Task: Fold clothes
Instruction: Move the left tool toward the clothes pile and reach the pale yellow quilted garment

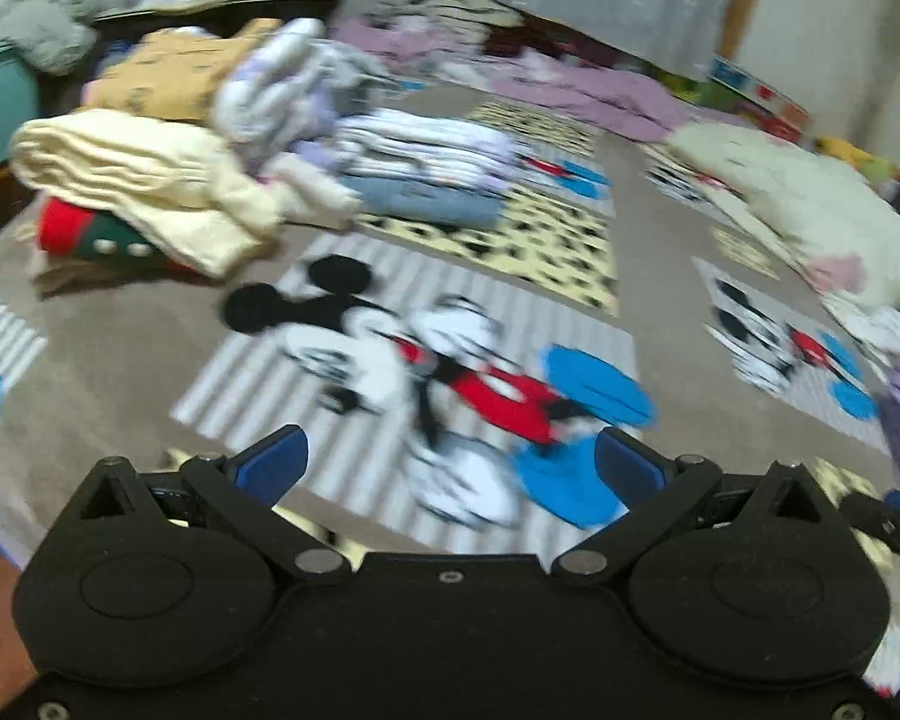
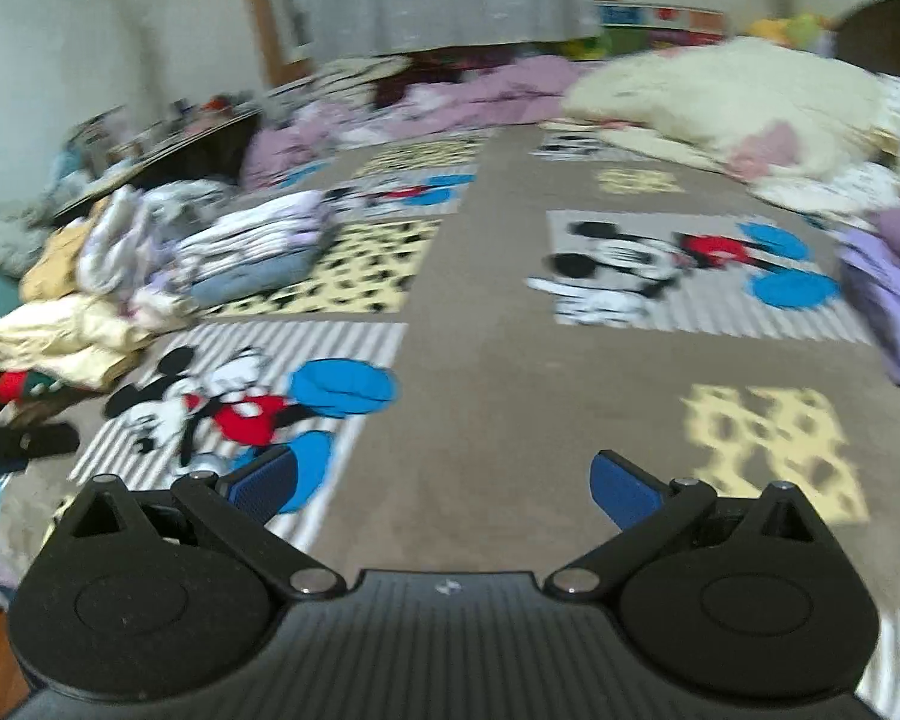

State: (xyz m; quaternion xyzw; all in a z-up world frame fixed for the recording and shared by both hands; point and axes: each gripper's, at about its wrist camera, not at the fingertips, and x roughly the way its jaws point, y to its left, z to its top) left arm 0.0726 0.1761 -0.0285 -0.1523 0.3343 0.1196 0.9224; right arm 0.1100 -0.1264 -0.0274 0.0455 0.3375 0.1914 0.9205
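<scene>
both views are blurred by motion. the left gripper point(image 1: 450, 459) is seen with its blue-padded fingers point(image 1: 273, 459) spread wide and nothing is held between them; it is poised above a grey bedspread point(image 1: 120, 348) printed with cartoon mouse panels, and one such striped mouse panel point(image 1: 426, 372) lies directly ahead of the fingers. the right gripper point(image 2: 444, 483) is likewise spread wide and empty, and it is held over a plain grey strip of the same bedspread point(image 2: 480, 372), between a mouse panel to its left and a yellow spotted panel point(image 2: 774, 450) to its right. the clothes are found at the edges of the bed: a neat folded stack point(image 1: 426, 174) of white and pale blue garments rests on a yellow spotted panel in the left view, and just beside it are seen a tumbled lilac-and-white heap point(image 1: 282, 84) and a cream folded bundle point(image 1: 144, 180) lying on something red and green. the same folded stack point(image 2: 258, 252) is seen at the left in the right view. a fluffy cream blanket point(image 2: 732, 102) is heaped at the far right, with a lilac garment point(image 2: 894, 300) below it near the edge. neither gripper is in contact with any garment.
</scene>
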